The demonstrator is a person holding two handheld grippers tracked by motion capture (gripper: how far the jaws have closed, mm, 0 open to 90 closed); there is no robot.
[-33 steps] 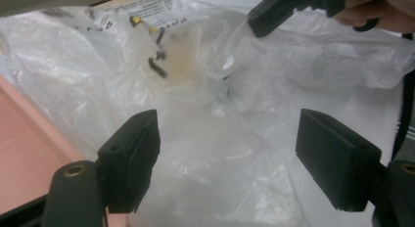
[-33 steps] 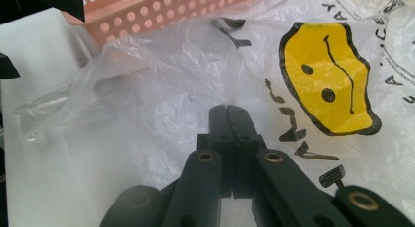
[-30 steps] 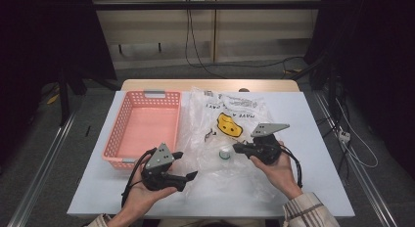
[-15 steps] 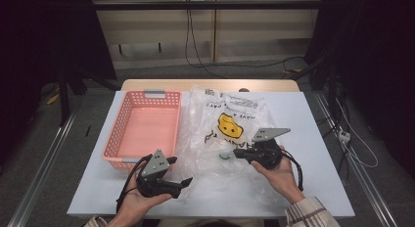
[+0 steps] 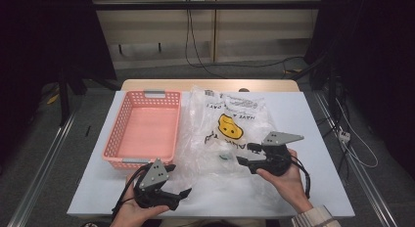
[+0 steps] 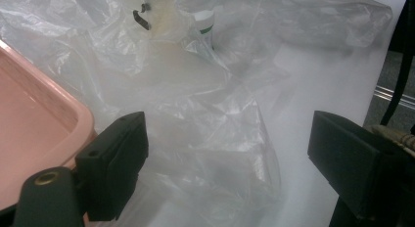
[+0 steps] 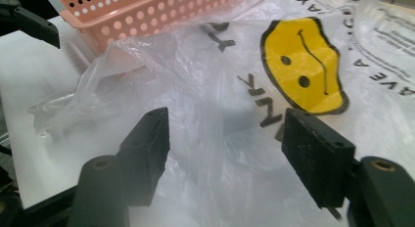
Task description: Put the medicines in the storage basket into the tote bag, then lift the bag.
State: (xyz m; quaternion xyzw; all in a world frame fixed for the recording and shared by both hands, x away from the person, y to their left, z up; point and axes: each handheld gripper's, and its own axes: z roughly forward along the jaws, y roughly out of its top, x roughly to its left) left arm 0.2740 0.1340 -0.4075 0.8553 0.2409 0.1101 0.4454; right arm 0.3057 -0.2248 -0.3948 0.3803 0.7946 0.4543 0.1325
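Dark curtains and a pale back wall frame your white desk (image 5: 303, 119), with cables trailing over the floor behind it and to the right. On the desk the largest thing is the clear plastic bag (image 5: 230, 139), spread crumpled across the middle, its yellow smiley (image 5: 230, 126) facing up. Your pink basket (image 5: 144, 129) sits just left of it, touching the bag's edge, and holds nothing. Inside the bag, near its lower middle, lies a small white item with a green band (image 6: 205, 21); what it is cannot be told. Your right tool (image 5: 247, 156) rests over the bag's right side; its jaws have just been opening and now stand apart above the film, pressing on nothing. Your left tool (image 5: 178, 195) hangs at the near desk edge below the basket, jaws wide apart, with loose bag film ahead of them but none gripped. As far as the scene shows, the work is early: the item is not out of the bag and the basket is not filled. Crumpled film covers the item, so it stands between your tools and the thing, and the basket rim crowds your left tool.
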